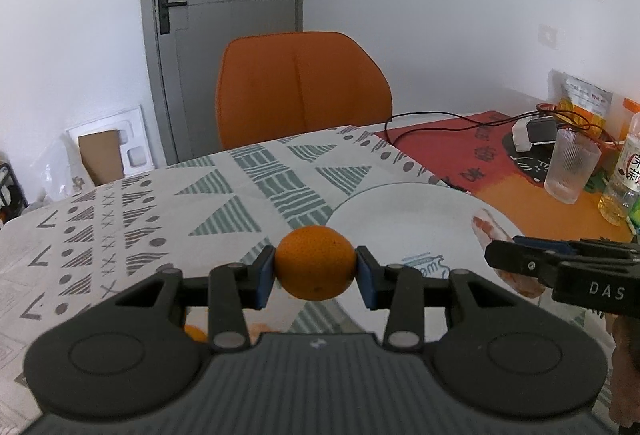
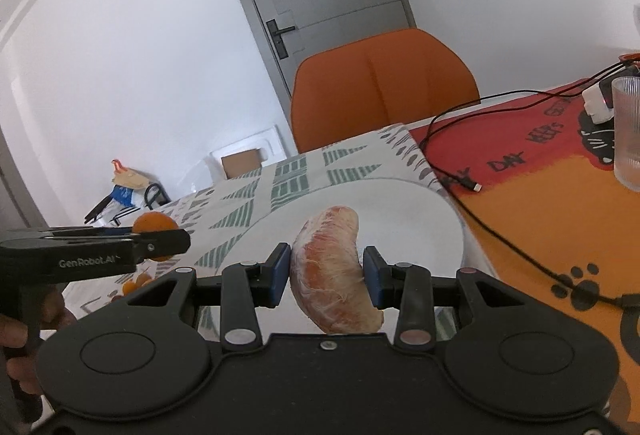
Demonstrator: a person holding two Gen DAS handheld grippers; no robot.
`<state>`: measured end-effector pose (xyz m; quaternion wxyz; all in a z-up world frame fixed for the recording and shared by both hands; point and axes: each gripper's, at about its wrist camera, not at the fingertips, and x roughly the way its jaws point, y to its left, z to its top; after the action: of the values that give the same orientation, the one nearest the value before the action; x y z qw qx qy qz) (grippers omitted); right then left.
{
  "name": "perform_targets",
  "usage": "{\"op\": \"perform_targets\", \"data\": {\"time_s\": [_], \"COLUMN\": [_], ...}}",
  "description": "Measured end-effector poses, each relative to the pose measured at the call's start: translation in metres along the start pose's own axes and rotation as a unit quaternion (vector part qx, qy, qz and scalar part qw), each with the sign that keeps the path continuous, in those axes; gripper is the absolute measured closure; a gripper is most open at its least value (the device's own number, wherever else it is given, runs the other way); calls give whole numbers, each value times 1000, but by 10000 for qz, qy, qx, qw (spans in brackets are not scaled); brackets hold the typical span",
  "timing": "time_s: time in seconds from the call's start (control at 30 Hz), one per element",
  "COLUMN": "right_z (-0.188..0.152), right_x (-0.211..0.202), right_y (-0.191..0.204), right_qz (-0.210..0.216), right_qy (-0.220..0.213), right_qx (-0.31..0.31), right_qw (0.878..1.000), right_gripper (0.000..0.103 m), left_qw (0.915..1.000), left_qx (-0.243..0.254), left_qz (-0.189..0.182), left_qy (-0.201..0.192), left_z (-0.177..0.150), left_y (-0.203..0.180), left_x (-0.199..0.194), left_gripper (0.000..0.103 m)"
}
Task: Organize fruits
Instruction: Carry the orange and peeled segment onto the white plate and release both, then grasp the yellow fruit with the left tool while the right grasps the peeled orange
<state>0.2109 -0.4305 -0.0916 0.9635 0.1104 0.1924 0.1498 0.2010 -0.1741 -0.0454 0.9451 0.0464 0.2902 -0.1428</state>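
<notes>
Orange tangerine [image 1: 315,262], whole, clamped between the fingers of the left gripper [image 1: 316,271], carried above the patterned desk [image 1: 120,227] just beside the white plate [image 1: 400,211]. Right gripper [image 1: 516,259] enters at the plate's edge.

Peeled fruit segment [image 2: 334,267], pale and pithy, clamped upright by the right gripper [image 2: 326,273] over the plate [image 2: 420,211]; more small fruit lies on the desk below. Step: carrying both to the plate. Next: lower, release gently so the tangerine cannot roll.

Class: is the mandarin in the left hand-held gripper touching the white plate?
Apart. The right wrist view shows the mandarin in the left hand-held gripper, off to the side of the plate.
</notes>
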Motion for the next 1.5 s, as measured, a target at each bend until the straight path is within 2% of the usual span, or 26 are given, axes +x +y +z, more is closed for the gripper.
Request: {"op": "perform_targets", "data": {"time_s": [0.37, 0.57, 0.67, 0.73, 0.9, 1.03, 1.17, 1.23, 1.37, 1.5], "right_z": [2, 4, 7, 7, 6, 4, 2, 0, -4, -8], "right_x": [12, 13, 12, 11, 9, 4, 0, -3, -9, -15], "right_y": [-8, -6, 0, 6, 14, 23, 31, 38, 50, 62], "right_qz": [-158, -232, -301, -433, -362, -310, -239, -259, -232, -215], "right_qy": [21, 38, -46, -112, -41, -65, -60, -82, -95, -144], "right_qx": [71, 77, -75, -231, -170, -111, -14, -49, -131, -145], "right_qw": [9998, 9997, 9995, 9987, 9992, 9994, 9997, 9996, 9996, 9996], "right_gripper": [66, 66, 64, 57, 50, 38, 33, 25, 18, 5], "left_qw": [9997, 9998, 9999, 9999, 9992, 9986, 9977, 9974, 9968, 9960], "left_qx": [9, -50, -47, -71, -197, -260, -297, -348, -465, -539], "left_qz": [-133, -172, -6, 81, 341, 457, 602, 605, 618, 671], "left_qy": [195, 129, 138, 132, 92, 16, -117, -173, -205, -224], "left_z": [0, 0, -1, -3, -8, -10, -12, -15, -21, -29], "left_y": [-12, -7, -1, 4, 23, 34, 44, 50, 60, 71], "left_x": [29, 26, 21, 17, 3, -10, -26, -34, -47, -60], "left_gripper": [62, 58, 58, 58, 48, 37, 25, 24, 21, 19]}}
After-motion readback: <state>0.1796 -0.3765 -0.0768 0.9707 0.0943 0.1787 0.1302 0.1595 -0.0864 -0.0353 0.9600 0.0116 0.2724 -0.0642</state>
